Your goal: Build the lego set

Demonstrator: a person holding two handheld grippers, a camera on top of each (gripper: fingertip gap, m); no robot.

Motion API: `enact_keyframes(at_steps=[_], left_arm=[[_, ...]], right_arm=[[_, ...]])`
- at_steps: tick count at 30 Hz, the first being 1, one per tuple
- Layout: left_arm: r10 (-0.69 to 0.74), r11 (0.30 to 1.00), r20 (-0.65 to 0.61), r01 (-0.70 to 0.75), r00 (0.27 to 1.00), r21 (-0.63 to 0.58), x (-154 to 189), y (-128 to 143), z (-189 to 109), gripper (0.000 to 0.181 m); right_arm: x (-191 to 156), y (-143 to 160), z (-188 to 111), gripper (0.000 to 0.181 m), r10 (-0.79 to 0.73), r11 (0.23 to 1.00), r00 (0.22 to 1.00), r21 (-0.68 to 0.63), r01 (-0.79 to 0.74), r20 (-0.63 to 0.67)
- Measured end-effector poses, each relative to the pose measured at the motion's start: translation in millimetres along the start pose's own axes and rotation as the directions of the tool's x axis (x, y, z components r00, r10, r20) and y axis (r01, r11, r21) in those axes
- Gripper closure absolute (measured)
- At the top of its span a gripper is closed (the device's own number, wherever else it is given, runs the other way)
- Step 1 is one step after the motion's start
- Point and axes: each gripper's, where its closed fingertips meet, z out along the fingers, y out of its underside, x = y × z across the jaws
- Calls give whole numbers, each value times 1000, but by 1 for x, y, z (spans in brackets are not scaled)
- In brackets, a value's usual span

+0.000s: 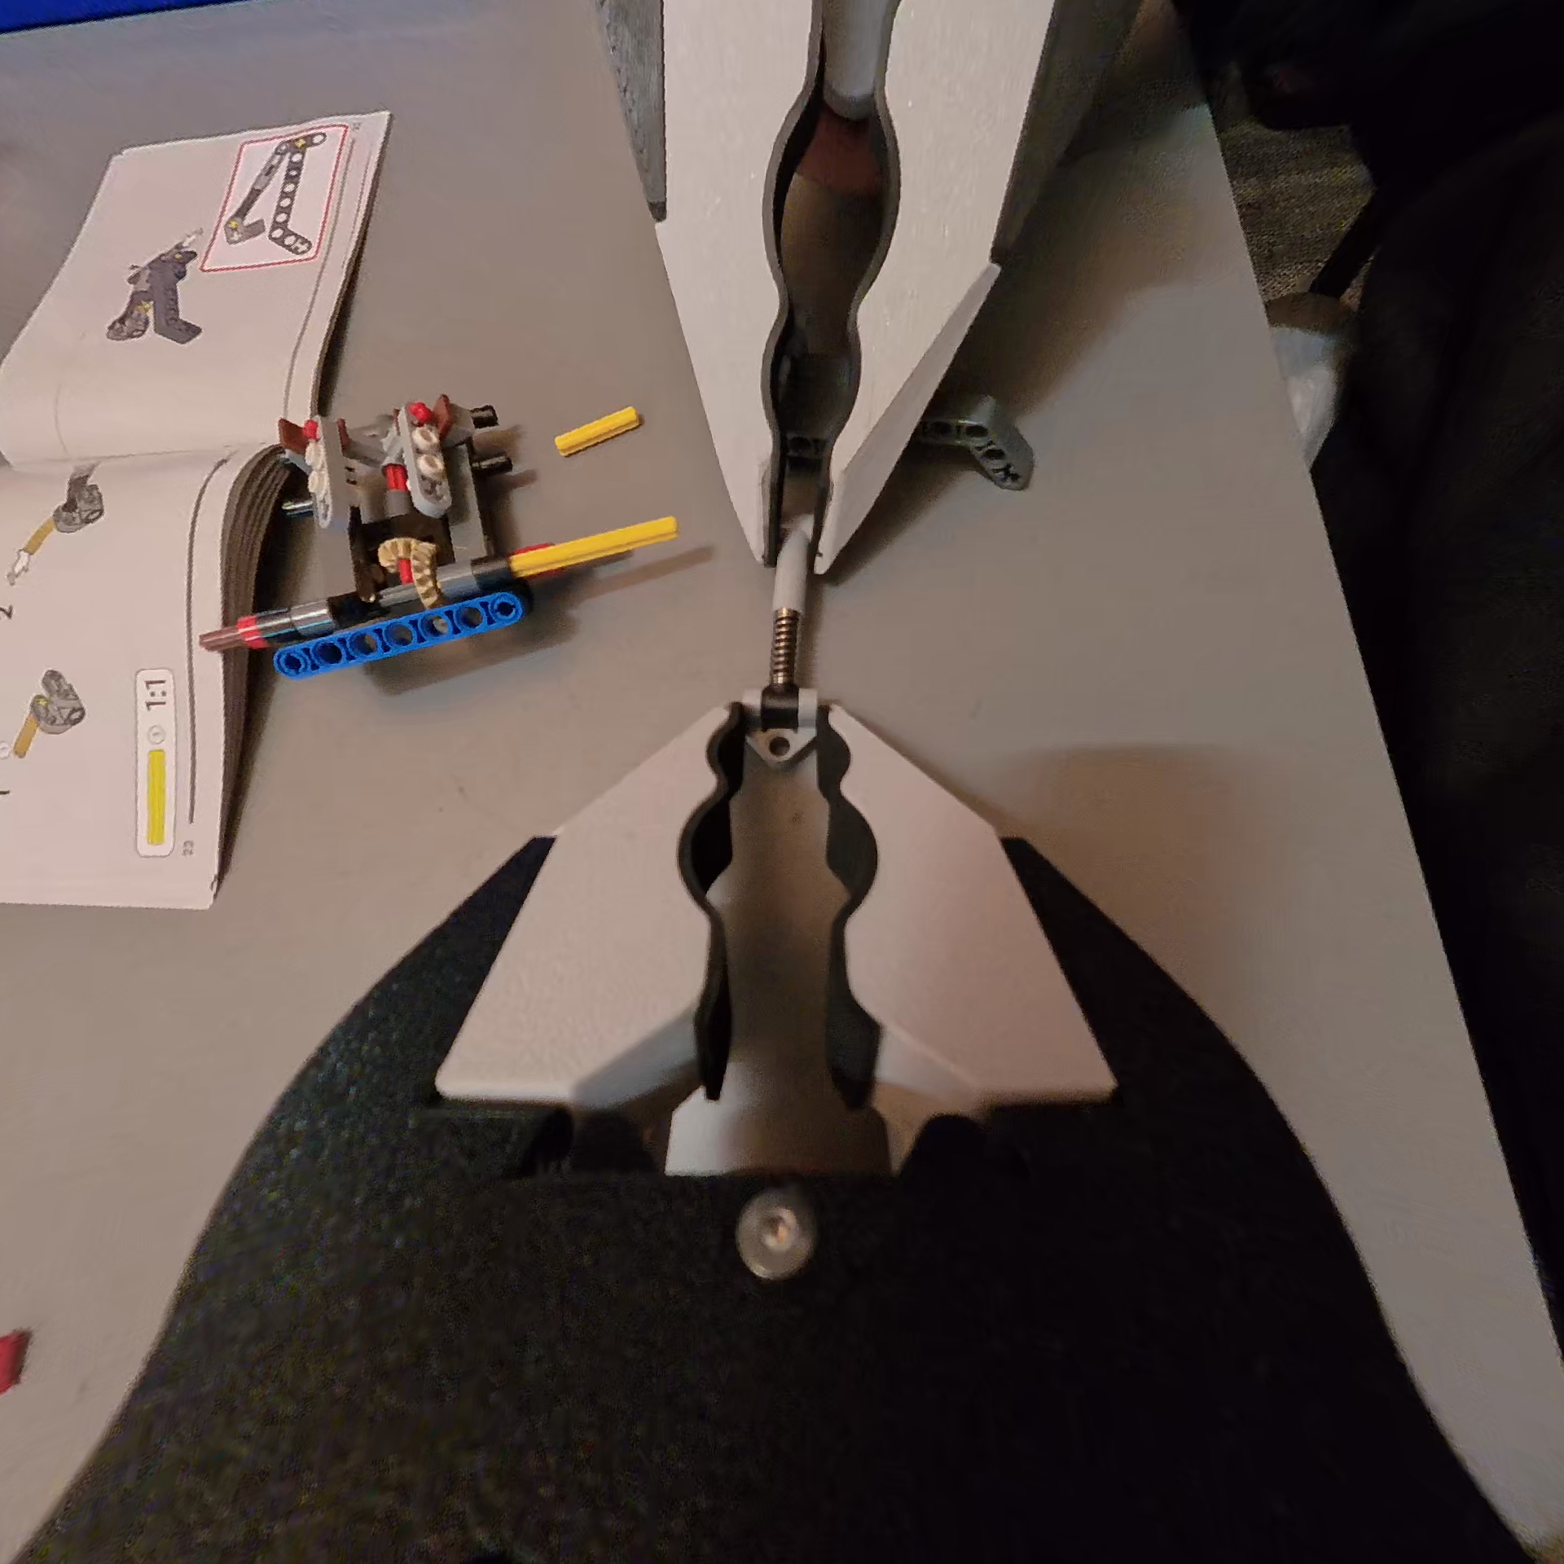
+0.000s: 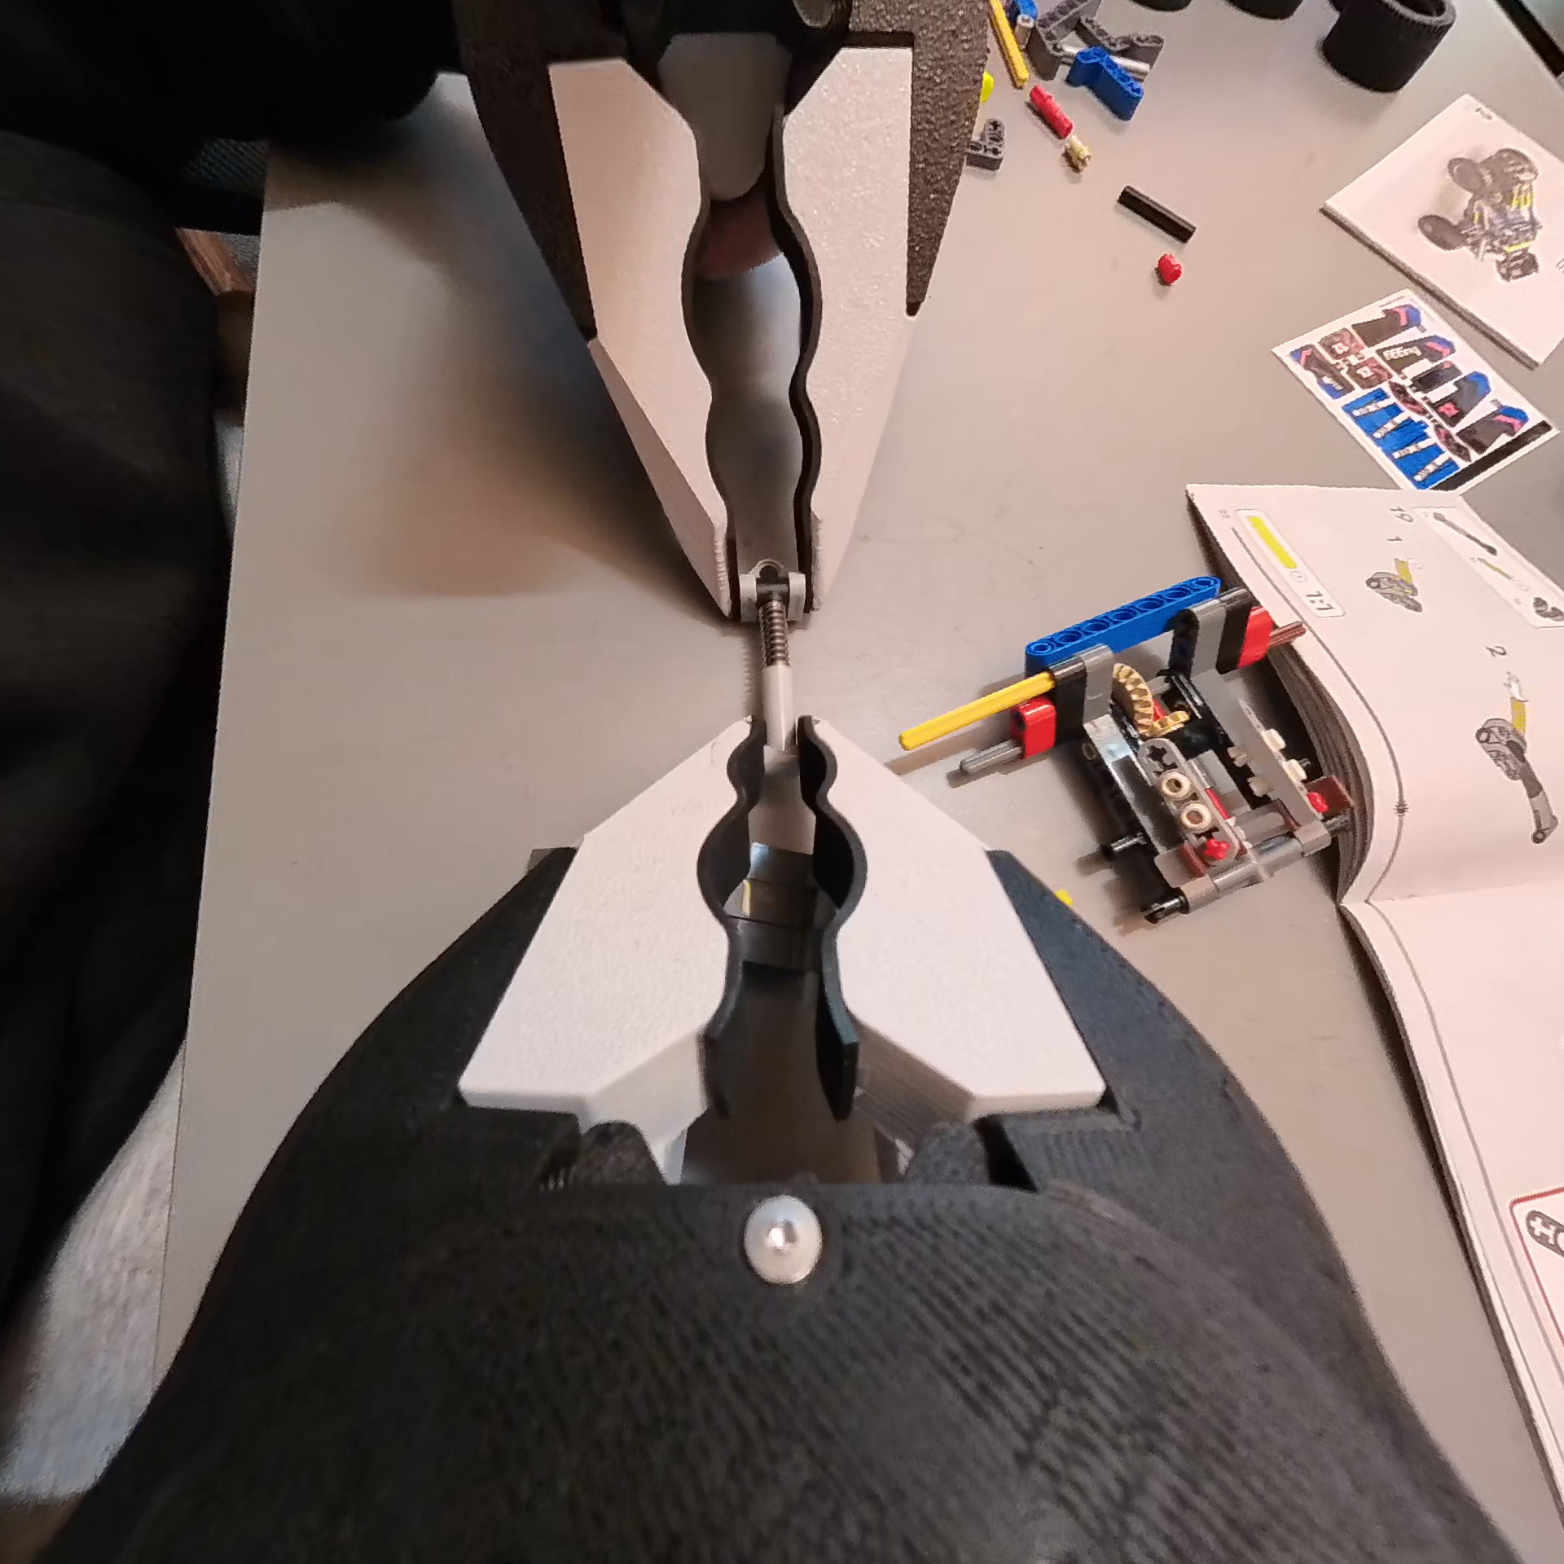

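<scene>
A small shock absorber (image 1: pixel 787 643) with a metal spring, a light grey tube at one end and a grey and black head at the other is held between both grippers above the grey table. My left gripper (image 1: pixel 783 719) is shut on the head end. My right gripper (image 2: pixel 779 732) is shut on the tube end. The two grippers face each other tip to tip: the right gripper (image 1: pixel 795 550) shows in the left wrist view and the left gripper (image 2: pixel 768 592) in the right wrist view, with the shock absorber (image 2: pixel 774 647) between them. The partly built model (image 1: pixel 406 525) with a blue beam and a yellow axle lies to the side on the table (image 2: pixel 1185 745).
An open instruction booklet (image 1: pixel 127 508) lies next to the model (image 2: pixel 1439 762). A loose yellow axle (image 1: pixel 597 432) and a grey angled beam (image 1: pixel 982 440) lie near the right gripper. A sticker sheet (image 2: pixel 1413 398), a black axle (image 2: pixel 1155 212), a red piece (image 2: pixel 1170 268) and several loose parts (image 2: pixel 1075 68) lie farther off. The table edge (image 2: pixel 245 592) is close. Both grippers' tips are close together, under 4 cm apart. From either gripper's tips it is about 15 centimetres to the model (image 2: pixel 1439 762). Seen from the left wrist view (image 1: pixel 151 506) as well.
</scene>
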Motion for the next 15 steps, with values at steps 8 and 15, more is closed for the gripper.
enact_keyframes(at_steps=[8,15], left_arm=[[176,984,111,-173,978,-36,-14,0,-1,168],[568,819,306,-561,764,-120,-24,-5,-3,167]], right_arm=[[10,-5,5,175,-100,995,989,4,101,-108],[15,-19,9,175,-393,912,871,-8,409,-295]])
